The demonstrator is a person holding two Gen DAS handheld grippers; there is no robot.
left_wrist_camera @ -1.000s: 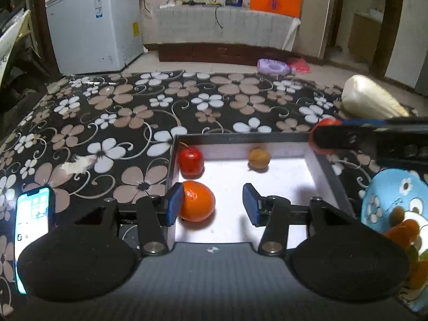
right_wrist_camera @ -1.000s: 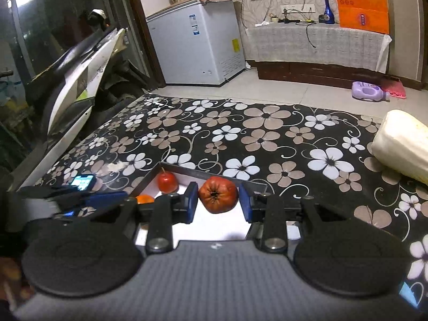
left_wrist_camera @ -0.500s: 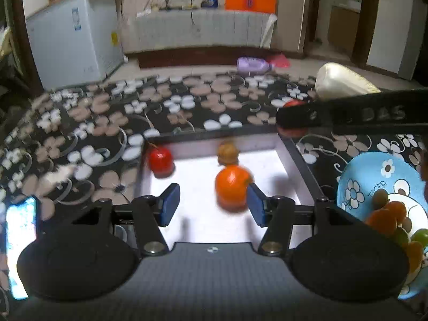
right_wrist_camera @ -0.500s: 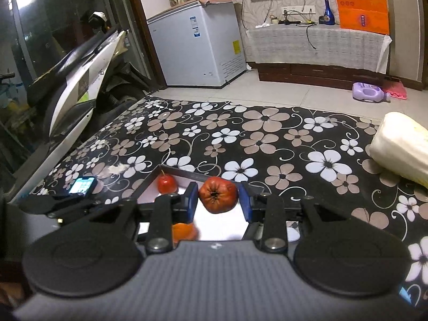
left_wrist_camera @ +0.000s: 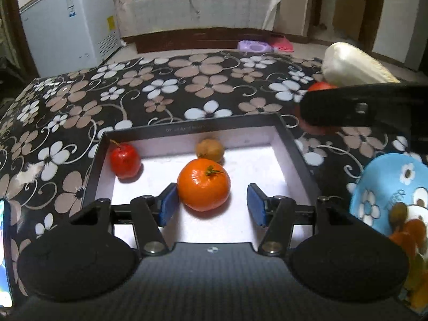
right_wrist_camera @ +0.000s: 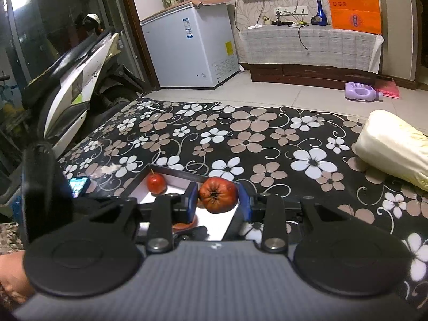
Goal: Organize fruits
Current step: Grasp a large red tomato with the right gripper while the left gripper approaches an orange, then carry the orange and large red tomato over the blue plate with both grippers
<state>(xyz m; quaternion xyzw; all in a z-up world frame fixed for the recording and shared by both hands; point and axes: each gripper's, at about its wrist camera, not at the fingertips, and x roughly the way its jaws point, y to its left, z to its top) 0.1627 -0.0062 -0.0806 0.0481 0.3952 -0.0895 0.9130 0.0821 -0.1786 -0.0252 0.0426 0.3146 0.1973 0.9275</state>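
— how many fruits are in the box [left_wrist_camera: 291, 144] now?

— three, all on its white floor: a small red apple [left_wrist_camera: 125, 160] in the far left corner, a brownish round fruit [left_wrist_camera: 210, 149] against the far wall, and an orange [left_wrist_camera: 203, 188] near the middle, towards the near edge.

— is the left gripper [left_wrist_camera: 211, 204] holding that orange?

— no. its blue pads [left_wrist_camera: 168, 204] stand apart; the orange sits on the box floor between them, close to the left pad and clear of the right one.

— and the other one?

— the right gripper [right_wrist_camera: 218, 199] is clamped on a fourth fruit, a wrinkled red apple [right_wrist_camera: 218, 194], with both pads pressed to its sides. it hangs above the box's right side, by the far right corner.

— anything else on the flowered cloth [left_wrist_camera: 187, 80]?

— one blue plate [left_wrist_camera: 385, 187] at the right edge with several more fruits heaped on it, too blurred to count. one phone [right_wrist_camera: 79, 186] lies to the left of the box, and one pale cabbage [right_wrist_camera: 393, 148] near the far right corner.
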